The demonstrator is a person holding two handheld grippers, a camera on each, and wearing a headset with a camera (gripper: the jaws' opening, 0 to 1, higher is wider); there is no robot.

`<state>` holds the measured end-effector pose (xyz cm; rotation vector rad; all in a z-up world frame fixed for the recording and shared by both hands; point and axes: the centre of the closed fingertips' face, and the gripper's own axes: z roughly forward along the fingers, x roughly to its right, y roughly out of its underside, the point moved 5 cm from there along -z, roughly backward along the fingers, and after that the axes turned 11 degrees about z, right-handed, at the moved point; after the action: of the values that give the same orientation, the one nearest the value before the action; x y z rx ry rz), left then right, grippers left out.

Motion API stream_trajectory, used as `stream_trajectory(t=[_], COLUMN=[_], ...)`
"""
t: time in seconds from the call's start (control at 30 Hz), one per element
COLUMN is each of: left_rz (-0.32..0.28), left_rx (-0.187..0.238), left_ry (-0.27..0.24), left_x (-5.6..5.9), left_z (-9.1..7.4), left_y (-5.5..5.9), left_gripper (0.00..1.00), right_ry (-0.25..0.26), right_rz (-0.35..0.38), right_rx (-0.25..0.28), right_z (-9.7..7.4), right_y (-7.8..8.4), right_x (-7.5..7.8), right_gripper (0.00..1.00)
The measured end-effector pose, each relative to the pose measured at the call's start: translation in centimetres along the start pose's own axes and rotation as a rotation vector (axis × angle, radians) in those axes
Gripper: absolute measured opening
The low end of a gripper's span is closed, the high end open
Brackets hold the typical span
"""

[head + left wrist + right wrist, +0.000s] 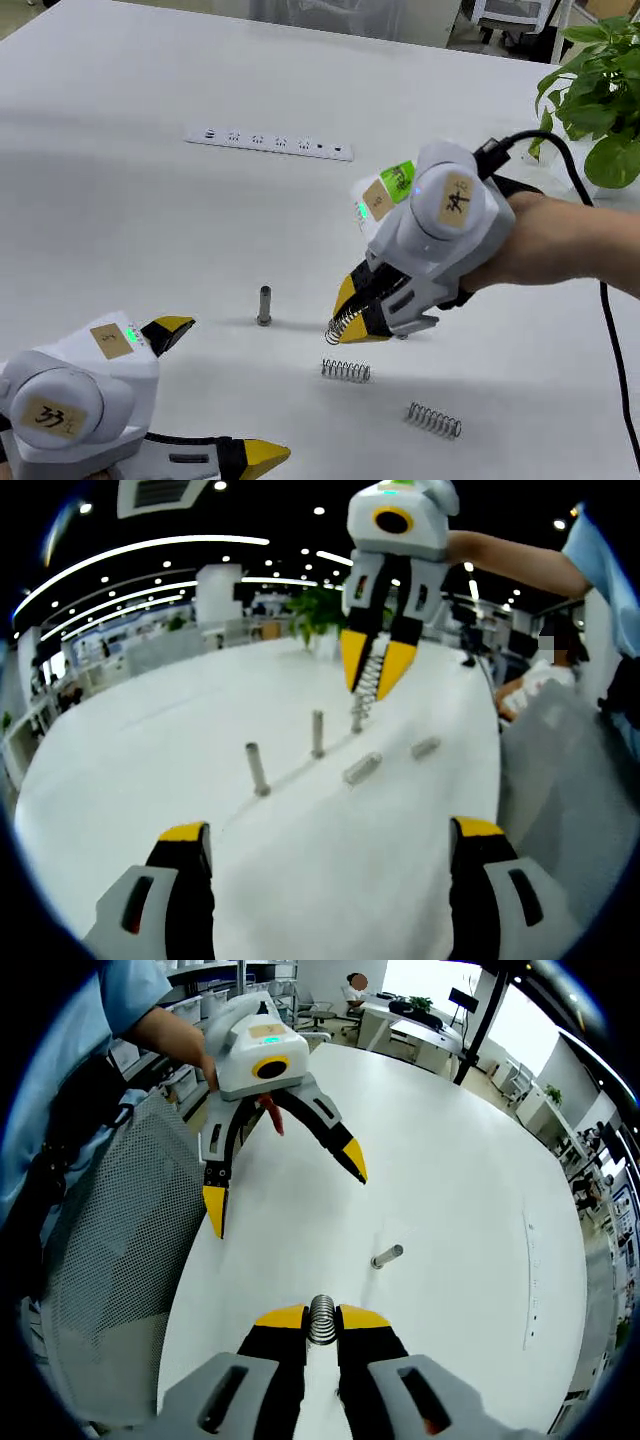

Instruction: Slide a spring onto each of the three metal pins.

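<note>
My right gripper (347, 318) is shut on a steel spring (340, 326), which hangs tilted from its yellow tips just above the table. In the left gripper view the spring (369, 683) reaches down to the top of the farthest pin (356, 721). Two more pins (317, 733) (257, 768) stand bare in a row. One pin (264, 305) stands left of the right gripper. Two loose springs (346, 371) (434, 420) lie on the table. My left gripper (220, 390) is open near the front edge, with nothing between its jaws.
A white power strip (270, 142) lies across the far side of the white table (120, 200). A potted plant (598, 95) stands at the right edge. The right gripper's black cable (606, 300) trails down the right side. A mesh chair (110, 1260) stands beside the table.
</note>
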<state>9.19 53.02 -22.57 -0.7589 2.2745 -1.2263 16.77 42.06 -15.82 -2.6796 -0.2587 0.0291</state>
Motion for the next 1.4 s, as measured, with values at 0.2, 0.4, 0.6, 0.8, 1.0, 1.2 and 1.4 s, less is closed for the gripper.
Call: stream_trajectory(t=[0.2, 0.4, 0.6, 0.8, 1.0, 1.2, 1.4], left_rz=[0.001, -0.008, -0.028, -0.036, -0.045, -0.045, -0.053], left_rx=[-0.014, -0.021, -0.032, -0.041, -0.033, -0.027, -0.025], left_ry=[0.004, -0.001, -0.007, -0.012, -0.021, -0.028, -0.033], left_x=[-0.1, -0.2, -0.3, -0.5, -0.5, -0.4, -0.5], left_z=[-0.1, -0.2, -0.5, -0.7, -0.6, -0.6, -0.7], left_y=[0.4, 0.7, 1.2, 1.5, 1.3, 1.2, 1.3], left_gripper=[1.00, 1.00, 1.00, 1.00, 1.00, 1.00, 1.00], right_ry=[-0.022, -0.019, -0.024, -0.046, -0.058, -0.070, -0.070], right_rz=[-0.056, -0.132, -0.194, -0.213, -0.235, -0.247, -0.251], right_rx=[-0.059, -0.126, -0.161, -0.183, -0.205, -0.212, -0.217], right_z=[0.6, 1.4, 2.2, 2.7, 3.1, 3.5, 4.0], right_y=[-1.4, -2.7, -4.2, -4.9, -4.9, -5.0, -5.1], right_x=[2.3, 4.1, 5.8, 5.8, 5.5, 5.2, 5.4], right_gripper=[0.12, 0.12, 0.12, 0.12, 0.12, 0.12, 0.12])
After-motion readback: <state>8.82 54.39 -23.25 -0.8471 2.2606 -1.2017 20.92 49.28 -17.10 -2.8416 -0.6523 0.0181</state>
